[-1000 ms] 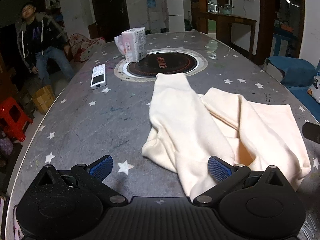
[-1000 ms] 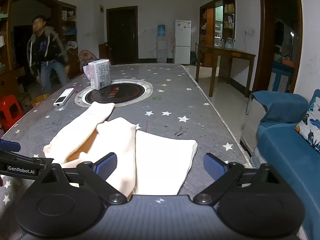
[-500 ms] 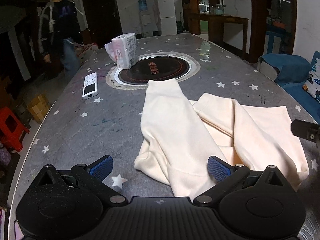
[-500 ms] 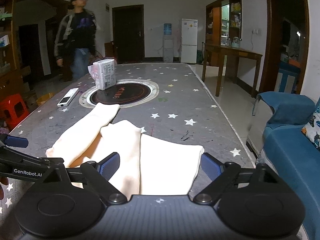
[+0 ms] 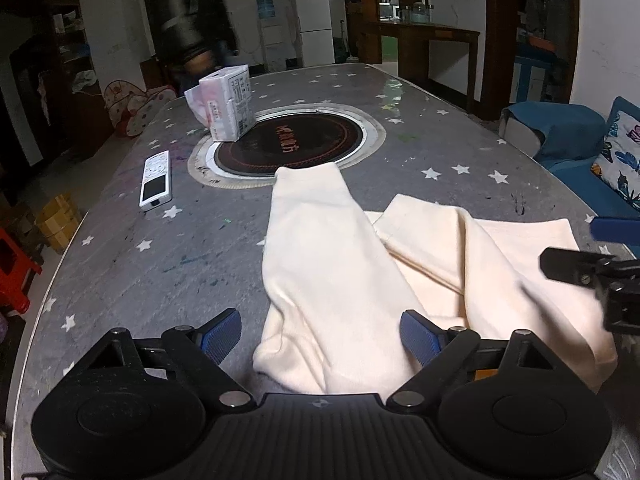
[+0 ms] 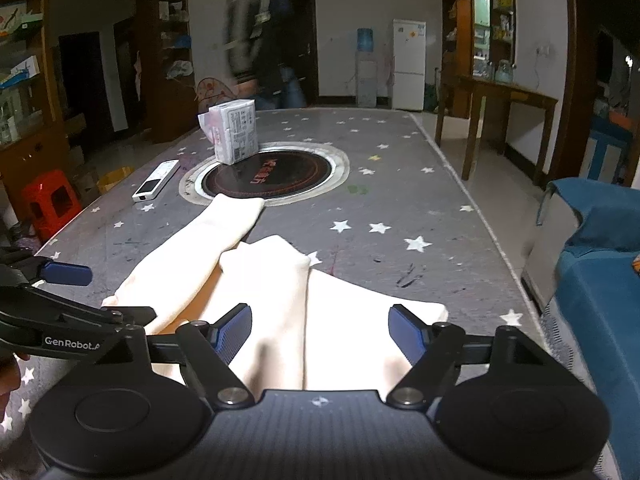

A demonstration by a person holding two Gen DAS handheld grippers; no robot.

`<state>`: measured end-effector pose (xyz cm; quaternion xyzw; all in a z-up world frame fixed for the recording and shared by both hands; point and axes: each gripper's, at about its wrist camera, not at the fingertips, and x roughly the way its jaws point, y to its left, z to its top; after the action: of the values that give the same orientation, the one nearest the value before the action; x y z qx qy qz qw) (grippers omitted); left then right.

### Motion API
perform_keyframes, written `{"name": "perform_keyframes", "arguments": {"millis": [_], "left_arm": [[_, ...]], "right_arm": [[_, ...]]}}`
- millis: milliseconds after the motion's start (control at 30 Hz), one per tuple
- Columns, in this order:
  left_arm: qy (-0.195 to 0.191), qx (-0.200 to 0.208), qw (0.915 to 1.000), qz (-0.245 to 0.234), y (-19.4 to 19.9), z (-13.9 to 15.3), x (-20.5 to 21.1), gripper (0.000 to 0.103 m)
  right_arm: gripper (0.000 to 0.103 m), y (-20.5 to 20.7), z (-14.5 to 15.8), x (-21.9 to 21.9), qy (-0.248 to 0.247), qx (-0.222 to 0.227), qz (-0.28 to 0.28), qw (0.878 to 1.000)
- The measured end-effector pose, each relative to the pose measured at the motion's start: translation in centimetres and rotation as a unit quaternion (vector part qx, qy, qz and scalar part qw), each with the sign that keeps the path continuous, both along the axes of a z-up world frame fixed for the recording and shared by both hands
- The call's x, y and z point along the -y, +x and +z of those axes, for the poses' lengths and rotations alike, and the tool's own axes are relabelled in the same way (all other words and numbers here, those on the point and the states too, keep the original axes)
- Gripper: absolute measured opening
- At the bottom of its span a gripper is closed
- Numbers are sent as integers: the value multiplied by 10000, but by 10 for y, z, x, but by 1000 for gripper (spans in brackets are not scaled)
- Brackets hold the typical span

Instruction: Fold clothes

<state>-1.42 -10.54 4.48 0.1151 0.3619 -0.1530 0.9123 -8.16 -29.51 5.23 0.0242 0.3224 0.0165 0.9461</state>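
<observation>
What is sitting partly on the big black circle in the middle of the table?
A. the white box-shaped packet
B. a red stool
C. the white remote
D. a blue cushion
A. The white box-shaped packet stands on the edge of the black circle, while the white remote lies off to the side on the table, apart from the circle.

Cream garment (image 5: 332,264); grey table (image 5: 160,264) with white stars; blue gripper pads (image 5: 222,334); white remote (image 5: 155,180).

White fridge (image 6: 409,65), wooden side table (image 6: 502,96), blue sofa (image 6: 600,264), tiled floor.
</observation>
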Motion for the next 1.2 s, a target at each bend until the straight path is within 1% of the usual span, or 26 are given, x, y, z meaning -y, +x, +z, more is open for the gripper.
{"name": "perform_keyframes", "arguments": {"millis": [267,367,533,700,900,933,967,1033,1100,1167,1200], "left_arm": [[-26,-101,9999,-5,12,-2,4,89],[33,-126,9999,54,12,-5,4,89],[-21,-171,9997,177,12,-7,-2,90],[-69,-176,9995,237,10,-7,-4,90],[-131,-178,9995,235,11,-8,-6,90],[-141,-176,9995,227,11,-8,-6,90],[-152,-175,9995,222,10,-8,-6,90],[-175,-189,9994,214,11,-9,-6,90],[-198,-203,9994,207,11,-10,-7,90],[-213,-207,9994,201,12,-10,-7,90],[-225,-208,9993,195,12,-10,-7,90]], "right_arm": [[69,29,-9,-3,207,-238,170,9994],[69,43,-15,-5,290,-303,234,9988],[69,64,-27,-10,356,-451,276,9980],[69,80,-38,-19,236,-567,325,9976],[65,90,-43,-28,9,-633,331,9974],[63,90,-43,-29,-43,-628,341,9974],[58,91,-43,-31,-104,-622,352,9974],[52,92,-42,-35,-232,-614,382,9971],[49,92,-42,-37,-285,-616,405,9969],[40,93,-41,-38,-315,-622,424,9967],[37,93,-41,-39,-324,-625,428,9966]]}}
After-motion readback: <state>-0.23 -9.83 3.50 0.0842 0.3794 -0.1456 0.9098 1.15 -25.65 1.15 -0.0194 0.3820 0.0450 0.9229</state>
